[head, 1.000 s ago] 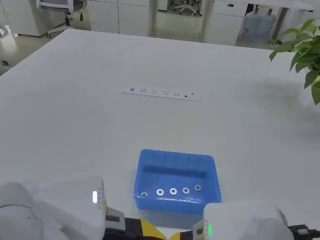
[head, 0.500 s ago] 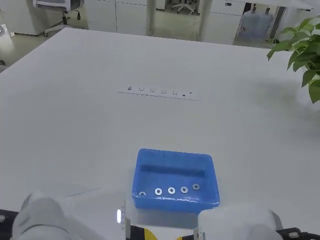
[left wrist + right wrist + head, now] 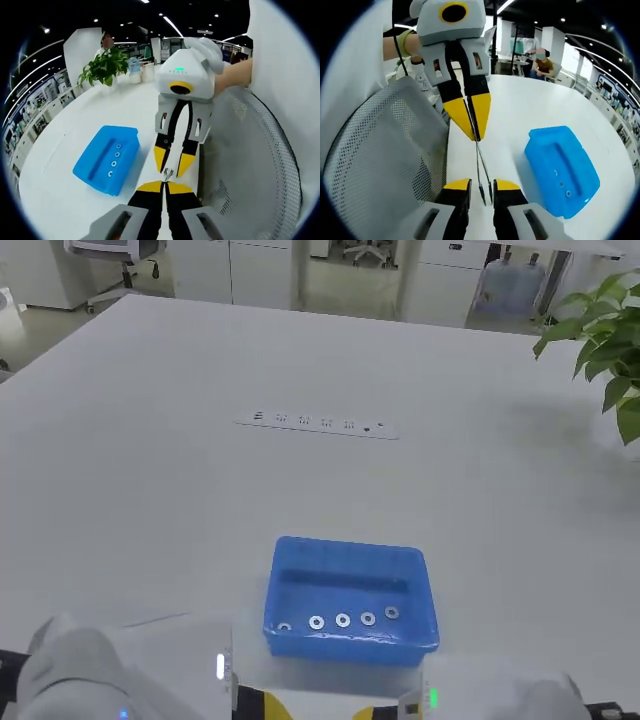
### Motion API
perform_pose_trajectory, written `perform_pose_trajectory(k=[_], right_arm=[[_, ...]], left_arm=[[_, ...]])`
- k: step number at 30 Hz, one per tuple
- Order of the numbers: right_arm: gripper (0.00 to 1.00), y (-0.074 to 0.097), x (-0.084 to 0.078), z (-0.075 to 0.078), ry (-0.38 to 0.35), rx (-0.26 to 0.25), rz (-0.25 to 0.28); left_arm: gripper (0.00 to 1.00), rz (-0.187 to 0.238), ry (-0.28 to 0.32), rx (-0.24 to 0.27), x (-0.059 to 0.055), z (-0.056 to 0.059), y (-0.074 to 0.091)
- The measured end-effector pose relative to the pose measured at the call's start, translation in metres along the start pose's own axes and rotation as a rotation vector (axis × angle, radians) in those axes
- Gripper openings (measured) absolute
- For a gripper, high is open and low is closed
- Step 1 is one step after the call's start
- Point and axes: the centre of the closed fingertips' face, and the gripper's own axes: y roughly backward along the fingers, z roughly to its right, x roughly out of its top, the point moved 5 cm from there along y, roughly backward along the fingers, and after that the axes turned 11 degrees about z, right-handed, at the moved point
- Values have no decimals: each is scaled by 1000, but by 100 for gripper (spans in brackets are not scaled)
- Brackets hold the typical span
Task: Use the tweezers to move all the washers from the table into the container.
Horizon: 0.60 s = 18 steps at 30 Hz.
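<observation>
Blue rectangular plastic container (image 3: 300, 570): five silver metal washers (image 3: 343, 620) in a row inside | thin metal tweezers (image 3: 479, 165) near it, clamped by left gripper (image 3: 474, 136) | right gripper (image 3: 481, 184) jaws slightly apart around tweezers' tips.

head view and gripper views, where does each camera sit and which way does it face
Head view: on the headset, facing forward and down at the container on the table; left gripper and right gripper at bottom.
Left gripper view: on the left gripper, facing the right gripper; a forearm behind.
Right gripper view: on the right gripper, facing the left gripper, which clamps the tweezers; a wrist behind.
Both gripper views share the container.
</observation>
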Motion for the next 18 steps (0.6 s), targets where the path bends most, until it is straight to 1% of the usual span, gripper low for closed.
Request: perform_pose_trajectory(k=[1,2,3,6,9,11,12,13,15,16,18], right_arm=[[15,5,-2,1,-28,-25,8],[16,7,-2,2,-38,-34,11],[18,13,-4,3,-67,-63,28],[21,29,-5,8,-134,-144,67],[21,45,-9,14,-190,-229,94],[22,53,-10,16,-214,-269,96],[22,59,-11,18,-223,-298,103],[22,63,-11,19,-229,-318,108],[23,72,-10,20,-253,-362,128],[23,78,-8,22,-266,-395,149],[24,85,-6,23,-290,-437,180]], left_arm=[[0,-22,-5,3,-4,-1,0],[0,-23,-16,1,-4,-2,0],[0,-38,-15,0,-7,-3,0],[0,-51,-8,-3,-12,-5,-1],[0,-73,1,-11,-21,-8,-4],[0,-91,9,-16,-26,-8,-6],[0,-108,5,-20,-30,-9,-8],[0,-114,3,-20,-32,-9,-9],[0,-135,5,-31,-39,-9,-11],[0,-142,5,-35,-42,-9,-13],[0,-154,10,-43,-48,-9,-15]])
